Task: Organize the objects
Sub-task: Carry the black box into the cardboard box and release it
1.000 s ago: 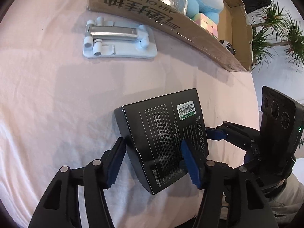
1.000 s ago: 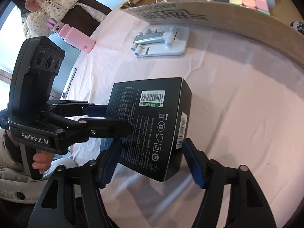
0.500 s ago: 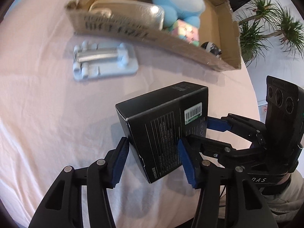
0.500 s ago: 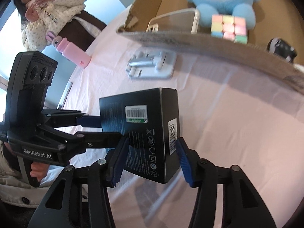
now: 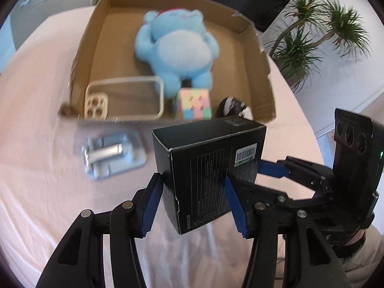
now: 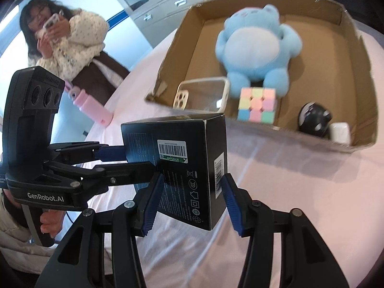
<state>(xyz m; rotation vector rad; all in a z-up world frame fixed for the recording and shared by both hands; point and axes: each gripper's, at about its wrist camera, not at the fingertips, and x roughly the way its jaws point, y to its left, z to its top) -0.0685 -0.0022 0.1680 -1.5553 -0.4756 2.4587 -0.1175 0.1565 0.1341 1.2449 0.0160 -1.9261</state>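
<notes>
A black product box (image 5: 206, 168) with a barcode label is held in the air above the pink tablecloth, in front of the cardboard box (image 5: 264, 72). My left gripper (image 5: 194, 206) is shut on its near end. My right gripper (image 6: 189, 201) is shut on its other end; the black box also shows in the right wrist view (image 6: 192, 163). The cardboard box (image 6: 360, 55) holds a blue plush toy (image 5: 177, 48), a clear phone case (image 5: 124, 98), a pastel cube (image 5: 193, 103), a black round item (image 5: 231, 106) and a white item (image 6: 339, 132).
A light blue phone stand (image 5: 112, 153) lies on the cloth left of the black box. A pink bottle (image 6: 91, 105) lies at the table's far left edge. A person (image 6: 69, 40) stands beyond it. Potted plants (image 5: 312, 36) stand right of the table.
Both grippers have lifted the black box off the cloth, tipped it upright and carried it toward the cardboard box, whose inside has come into view.
</notes>
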